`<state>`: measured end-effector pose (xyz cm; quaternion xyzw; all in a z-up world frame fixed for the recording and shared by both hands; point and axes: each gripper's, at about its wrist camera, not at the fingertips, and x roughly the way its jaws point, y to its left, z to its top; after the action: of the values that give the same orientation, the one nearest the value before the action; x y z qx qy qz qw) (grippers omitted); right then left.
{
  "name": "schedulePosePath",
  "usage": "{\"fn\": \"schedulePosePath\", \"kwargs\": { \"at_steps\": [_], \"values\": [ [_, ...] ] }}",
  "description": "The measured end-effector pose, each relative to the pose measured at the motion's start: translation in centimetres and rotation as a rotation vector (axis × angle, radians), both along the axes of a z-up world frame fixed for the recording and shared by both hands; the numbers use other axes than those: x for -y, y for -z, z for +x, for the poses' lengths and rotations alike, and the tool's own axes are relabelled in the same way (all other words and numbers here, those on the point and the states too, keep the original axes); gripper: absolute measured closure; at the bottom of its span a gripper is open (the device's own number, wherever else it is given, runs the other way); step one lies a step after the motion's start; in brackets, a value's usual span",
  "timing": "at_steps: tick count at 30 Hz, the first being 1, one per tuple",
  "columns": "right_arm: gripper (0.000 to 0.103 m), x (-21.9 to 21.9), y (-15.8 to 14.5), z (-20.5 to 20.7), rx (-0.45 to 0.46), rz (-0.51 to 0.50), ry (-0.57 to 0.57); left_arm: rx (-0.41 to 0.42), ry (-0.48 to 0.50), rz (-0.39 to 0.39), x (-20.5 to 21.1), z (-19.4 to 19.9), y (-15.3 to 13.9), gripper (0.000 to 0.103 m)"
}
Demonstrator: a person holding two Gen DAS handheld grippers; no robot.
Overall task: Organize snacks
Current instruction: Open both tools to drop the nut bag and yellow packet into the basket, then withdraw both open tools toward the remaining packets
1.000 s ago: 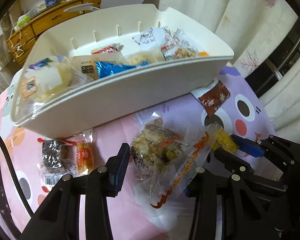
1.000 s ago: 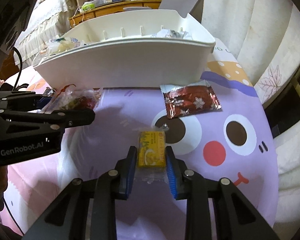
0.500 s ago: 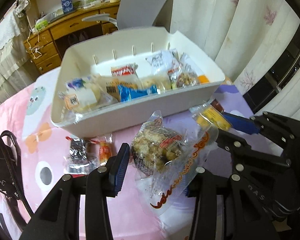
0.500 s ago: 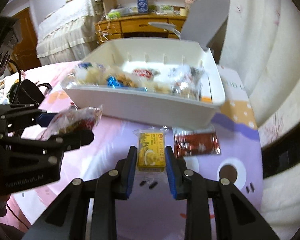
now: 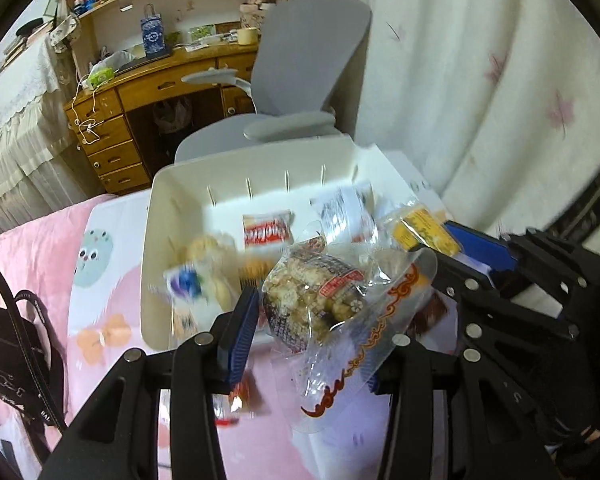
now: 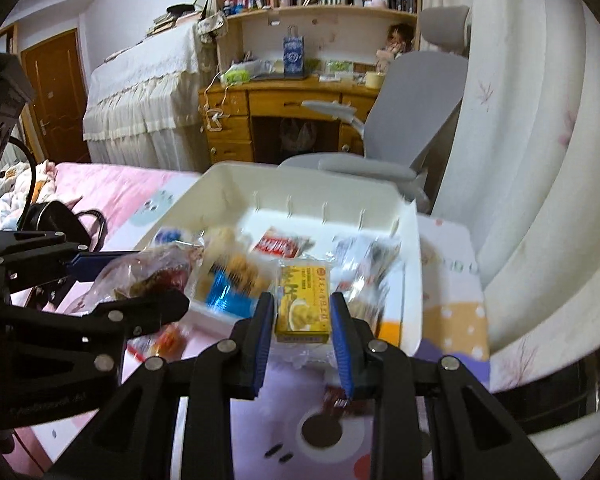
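Observation:
My left gripper (image 5: 316,344) is shut on a clear bag of puffed-rice snack (image 5: 320,292) and holds it above the near wall of the white bin (image 5: 180,184). My right gripper (image 6: 302,320) is shut on a yellow snack packet (image 6: 303,304), held over the bin's (image 6: 228,176) near right part. The bin holds several wrapped snacks, among them a red-and-white packet (image 5: 267,234). The right gripper with the yellow packet (image 5: 424,232) shows at the right of the left wrist view. The left gripper with its bag (image 6: 148,272) shows at the left of the right wrist view.
The bin stands on a pink and purple cartoon cloth (image 5: 104,332). A dark red packet (image 6: 336,398) and small wrapped snacks (image 5: 236,400) lie on the cloth. A black bag (image 5: 16,344) lies at the left. A grey chair (image 5: 300,80) and a wooden desk stand behind.
Both grippers have risen from the cloth with their packets and moved forward over the bin. The views now look down into the bin from higher up.

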<state>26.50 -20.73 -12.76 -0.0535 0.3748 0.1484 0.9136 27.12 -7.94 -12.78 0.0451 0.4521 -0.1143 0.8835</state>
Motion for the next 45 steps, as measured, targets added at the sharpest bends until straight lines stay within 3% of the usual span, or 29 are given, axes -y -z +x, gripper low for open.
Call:
{"fn": "schedulePosePath", "kwargs": {
  "at_steps": [11, 13, 14, 15, 16, 18, 24, 30, 38, 45],
  "values": [
    [0.074, 0.3, -1.1, 4.1, 0.016, -0.019, 0.079, 0.061, 0.029, -0.044, -0.4, 6.5, -1.1, 0.059],
    [0.074, 0.3, -1.2, 4.4, 0.015, -0.016, 0.098, 0.051, 0.045, -0.051, -0.5, 7.0, -1.2, 0.044],
    [0.074, 0.3, -1.2, 4.4, 0.006, -0.014, 0.1, 0.047, 0.046, -0.05, -0.6, 7.2, -1.2, 0.027],
    [0.068, 0.2, -1.1, 4.6, -0.006, -0.02, 0.107, 0.051, 0.042, -0.048, -0.7, 7.1, -1.3, 0.024],
    [0.06, 0.2, -0.9, 4.5, -0.014, -0.034, 0.123, 0.062, 0.044, -0.054, -1.0, 6.8, -1.5, 0.024],
    [0.054, 0.3, -0.8, 4.2, -0.018, -0.039, 0.149, 0.06, 0.05, -0.061, -1.3, 6.4, -1.5, 0.024],
    [0.051, 0.6, -0.5, 2.5, -0.063, -0.006, 0.196, 0.042, 0.005, -0.047, -3.2, 4.3, -1.6, 0.024],
    [0.045, 1.2, -1.1, 0.3, -0.076, 0.0, 0.207, 0.047, -0.105, -0.032, -6.5, 1.4, -2.0, 0.024],
    [0.04, 3.0, -0.6, -1.6, -0.074, -0.003, 0.246, 0.038, -0.268, -0.1, -12.3, -2.0, -0.6, 0.024],
    [0.036, 4.2, 2.0, -2.6, -0.102, -0.019, 0.249, -0.016, -0.362, -0.167, -15.0, -4.9, 2.9, 0.024]
  ]
}}
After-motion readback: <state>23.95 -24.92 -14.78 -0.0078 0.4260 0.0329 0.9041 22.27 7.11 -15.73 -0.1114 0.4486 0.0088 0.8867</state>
